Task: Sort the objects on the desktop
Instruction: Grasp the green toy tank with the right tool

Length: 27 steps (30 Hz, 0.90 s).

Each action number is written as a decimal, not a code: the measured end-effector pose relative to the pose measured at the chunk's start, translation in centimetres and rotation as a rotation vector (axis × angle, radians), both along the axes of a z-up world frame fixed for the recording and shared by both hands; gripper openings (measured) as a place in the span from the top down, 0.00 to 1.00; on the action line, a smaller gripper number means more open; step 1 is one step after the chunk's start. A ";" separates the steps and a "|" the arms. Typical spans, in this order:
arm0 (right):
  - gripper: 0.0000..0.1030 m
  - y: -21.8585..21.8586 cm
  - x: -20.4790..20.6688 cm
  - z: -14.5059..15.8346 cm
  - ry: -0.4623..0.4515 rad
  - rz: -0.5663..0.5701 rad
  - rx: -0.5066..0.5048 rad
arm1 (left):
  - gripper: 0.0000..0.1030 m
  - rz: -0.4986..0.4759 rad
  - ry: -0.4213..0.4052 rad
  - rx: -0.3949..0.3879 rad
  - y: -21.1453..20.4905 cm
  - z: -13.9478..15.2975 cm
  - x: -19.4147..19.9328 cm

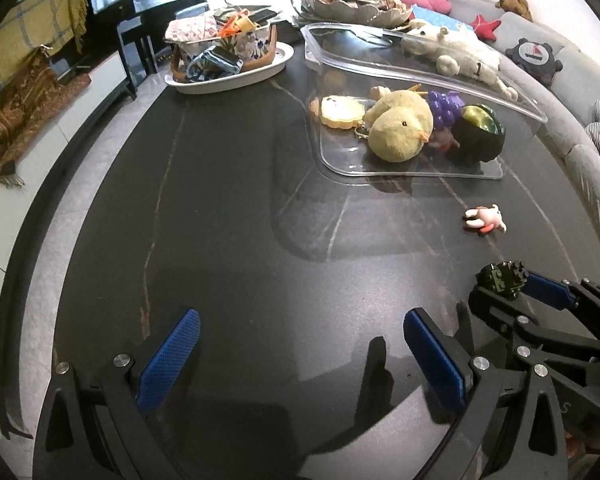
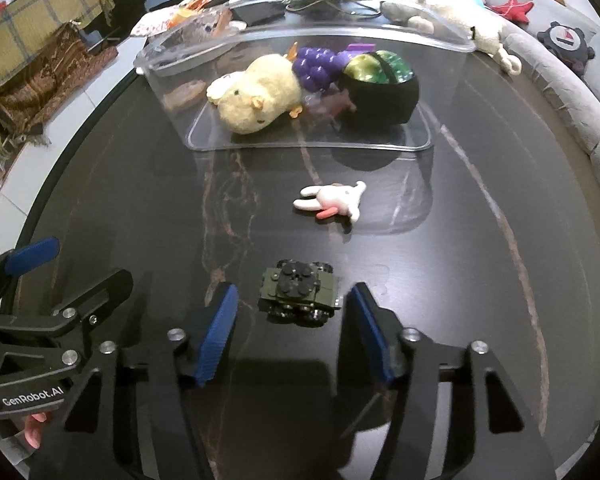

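Observation:
A small green toy armoured vehicle (image 2: 300,296) (image 1: 500,276) stands on the dark table. My right gripper (image 2: 292,296) (image 1: 504,290) straddles it, open; its left pad stands clear of the toy and its right pad is nearly touching. A white rabbit figure (image 2: 332,200) (image 1: 485,219) lies beyond it. Further back is a clear plastic bin (image 2: 312,145) (image 1: 416,173) with a yellow chick plush (image 2: 256,98) (image 1: 400,128), purple grapes (image 2: 314,66) and a green-and-black ball (image 2: 384,88) in it. My left gripper (image 1: 302,320) (image 2: 76,268) hovers open over bare table, to the left of the right one.
At the back left a white oval tray (image 1: 268,70) holds a floral basket. A silver dish (image 1: 360,8) and a white plush animal (image 1: 456,56) lie behind the bin. A grey sofa (image 1: 580,140) curves along the table's right edge; floor lies to the left.

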State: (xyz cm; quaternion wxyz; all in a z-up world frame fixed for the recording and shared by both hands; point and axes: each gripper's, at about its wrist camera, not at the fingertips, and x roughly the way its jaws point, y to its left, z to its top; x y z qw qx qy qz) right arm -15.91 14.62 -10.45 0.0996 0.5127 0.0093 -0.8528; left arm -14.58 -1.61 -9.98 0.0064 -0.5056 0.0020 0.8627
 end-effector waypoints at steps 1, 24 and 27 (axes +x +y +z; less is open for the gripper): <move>0.53 -0.1 -0.1 0.0 0.000 0.003 0.003 | 0.02 -0.002 -0.002 0.002 0.0 0.0 -0.1; 0.64 3.3 0.7 2.2 0.036 -0.054 -0.024 | 0.02 -0.065 -0.034 0.054 3.3 1.5 -0.9; 0.64 4.6 0.9 2.6 0.046 -0.081 -0.030 | 0.02 -0.069 -0.056 0.079 4.4 1.6 -1.2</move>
